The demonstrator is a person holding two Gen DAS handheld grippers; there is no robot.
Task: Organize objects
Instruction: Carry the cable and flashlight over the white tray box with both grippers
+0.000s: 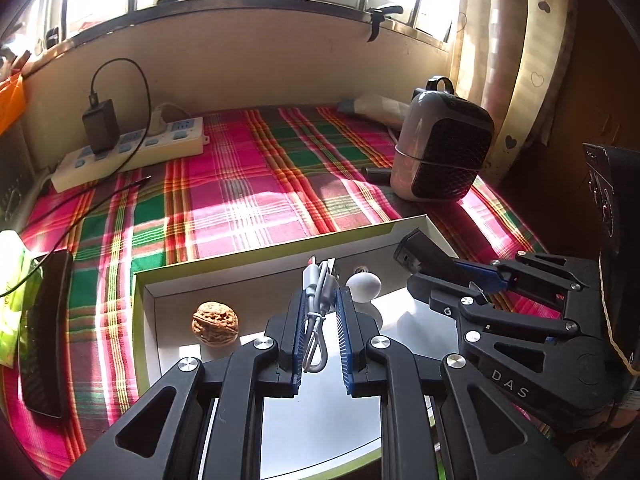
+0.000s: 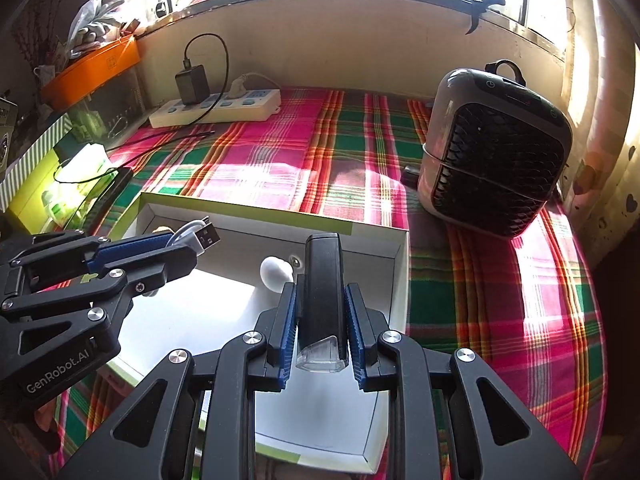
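Observation:
A shallow white box (image 1: 148, 320) (image 2: 400, 280) with a green rim lies on the plaid cloth. Inside it rest a brown walnut (image 1: 215, 323) and a white egg (image 1: 363, 286) (image 2: 275, 273). My left gripper (image 1: 321, 304) (image 2: 188, 246) is shut on a coiled white USB cable (image 1: 318, 300) (image 2: 196, 236) above the box. My right gripper (image 2: 321, 300) (image 1: 416, 264) is shut on a black rectangular device with a clear end (image 2: 322, 292) (image 1: 424, 254), held over the box's right part.
A grey and black fan heater (image 1: 440, 148) (image 2: 496, 152) stands at the right. A white power strip (image 1: 132, 148) (image 2: 216, 110) with a black charger sits at the back left. A black phone (image 1: 46, 332) lies left of the box. An orange tray (image 2: 92, 72) is on the shelf.

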